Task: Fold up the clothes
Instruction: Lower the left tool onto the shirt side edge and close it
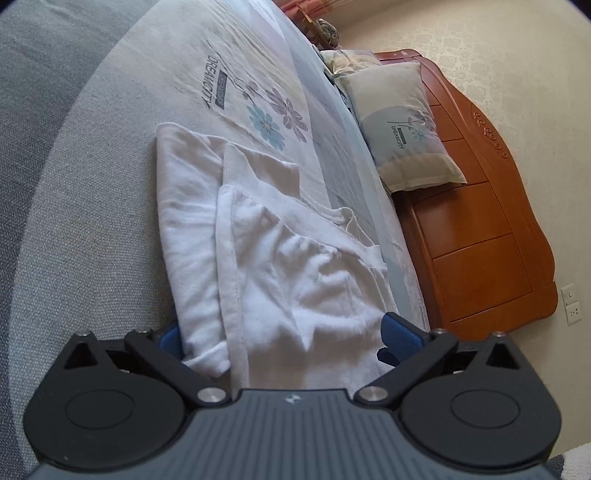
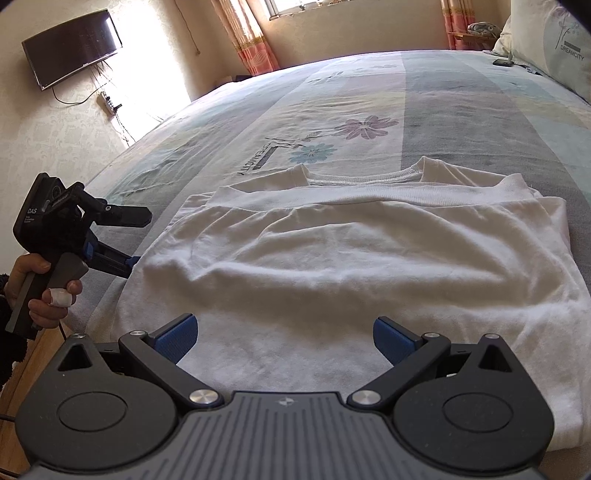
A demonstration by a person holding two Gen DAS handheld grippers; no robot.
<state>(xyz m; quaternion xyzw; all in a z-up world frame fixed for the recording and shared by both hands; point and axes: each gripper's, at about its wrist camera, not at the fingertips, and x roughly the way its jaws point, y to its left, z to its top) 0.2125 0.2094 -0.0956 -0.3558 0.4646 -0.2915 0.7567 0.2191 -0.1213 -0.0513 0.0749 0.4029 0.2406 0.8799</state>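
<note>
Daylight enters from the window (image 2: 291, 7) at the far end of the room and blows out the wall patch (image 2: 147, 74) to its left in white glare. The bedsheet (image 2: 332, 107) is lit softly, with faint shadows in the folds of the white shirt (image 2: 332, 258). Both fisheye views bend straight edges strongly toward dark vignetted corners, and the left wrist view looks slightly soft.

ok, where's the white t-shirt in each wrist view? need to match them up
Left wrist: white t-shirt runs from centre to bottom, its edge between the open fingers of the left gripper.
Right wrist: it fills the lower middle, collar far, left gripper at its left edge.
Shared landmark: blue flower print.
</note>
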